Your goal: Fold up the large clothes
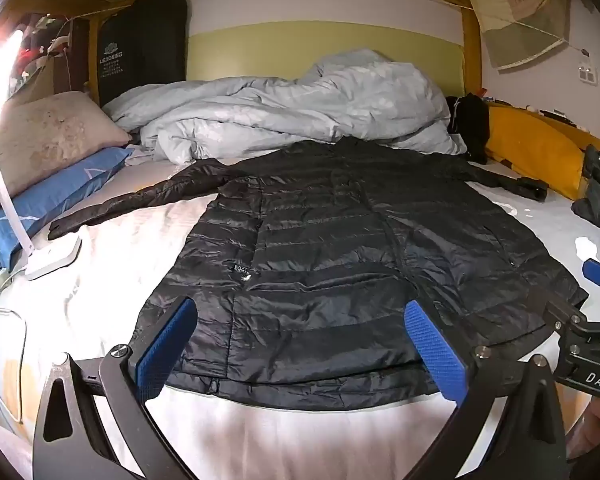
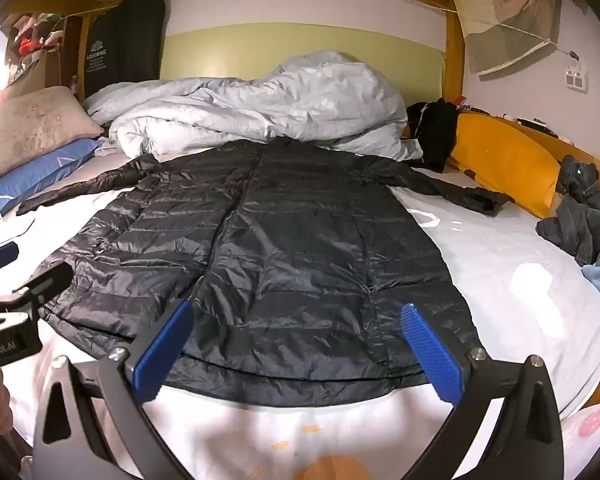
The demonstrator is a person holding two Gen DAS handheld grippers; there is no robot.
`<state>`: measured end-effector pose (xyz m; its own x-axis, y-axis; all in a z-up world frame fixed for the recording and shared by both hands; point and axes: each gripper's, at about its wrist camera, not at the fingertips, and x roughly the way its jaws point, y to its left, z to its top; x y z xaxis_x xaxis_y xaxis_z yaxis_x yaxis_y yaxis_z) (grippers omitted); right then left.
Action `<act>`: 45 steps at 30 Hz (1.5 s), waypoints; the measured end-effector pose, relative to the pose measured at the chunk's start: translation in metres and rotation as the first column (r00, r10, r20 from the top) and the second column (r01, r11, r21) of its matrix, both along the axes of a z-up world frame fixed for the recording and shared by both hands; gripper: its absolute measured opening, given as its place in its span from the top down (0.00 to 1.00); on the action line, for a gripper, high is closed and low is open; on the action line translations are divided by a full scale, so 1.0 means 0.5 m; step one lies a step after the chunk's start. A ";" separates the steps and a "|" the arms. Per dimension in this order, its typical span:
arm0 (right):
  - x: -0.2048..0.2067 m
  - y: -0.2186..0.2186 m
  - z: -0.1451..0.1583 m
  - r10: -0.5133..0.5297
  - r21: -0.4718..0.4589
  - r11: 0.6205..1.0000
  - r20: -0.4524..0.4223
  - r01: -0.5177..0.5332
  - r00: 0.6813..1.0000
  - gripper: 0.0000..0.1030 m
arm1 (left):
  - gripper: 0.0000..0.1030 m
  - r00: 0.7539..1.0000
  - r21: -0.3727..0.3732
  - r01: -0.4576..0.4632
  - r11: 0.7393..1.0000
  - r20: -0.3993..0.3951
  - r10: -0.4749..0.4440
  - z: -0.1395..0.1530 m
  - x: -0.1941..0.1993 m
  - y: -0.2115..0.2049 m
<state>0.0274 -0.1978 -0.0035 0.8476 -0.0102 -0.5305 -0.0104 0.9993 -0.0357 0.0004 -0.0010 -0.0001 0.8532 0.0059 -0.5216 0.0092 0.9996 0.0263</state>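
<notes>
Bed [image 1: 112, 248] fills both views, pale sheet, wood frame. Grey duvet [image 1: 300, 108] bunched at the far end, against the green wall panel. Black puffer coat [image 1: 340, 260] lies flat across the middle of the bed, hem nearest the cameras, collar touching the duvet, both sleeves spread out to the sides. Pillows [image 1: 52, 140] stacked at the left edge, pink one over a blue one; orange cushion [image 1: 536, 152] along the right rail. Dark clothes [image 2: 584, 208] heaped at the right edge, near the cushion. White lamp [image 1: 52, 256] stands on the sheet at left, beside the left sleeve cuff. Left tool [image 1: 300, 344] hangs just over the hem, fingers spread wide, nothing between them. Right tool [image 2: 296, 344] likewise over the hem, spread wide and empty.
</notes>
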 end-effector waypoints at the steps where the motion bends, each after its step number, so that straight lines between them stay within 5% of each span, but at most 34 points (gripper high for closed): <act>1: 0.000 0.001 0.001 0.000 0.003 1.000 -0.002 0.000 1.000 0.00 | 0.00 1.000 -0.023 -0.003 1.000 0.012 0.004 0.000 -0.002 0.002; 45: -0.005 -0.009 0.003 -0.001 0.022 1.000 -0.014 0.001 1.000 0.00 | 0.00 1.000 0.000 0.012 1.000 -0.008 -0.012 -0.002 -0.002 -0.003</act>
<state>0.0251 -0.2024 -0.0022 0.8401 0.0008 -0.5424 -0.0100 0.9999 -0.0139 -0.0008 -0.0024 -0.0012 0.8489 -0.0044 -0.5285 0.0215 0.9994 0.0262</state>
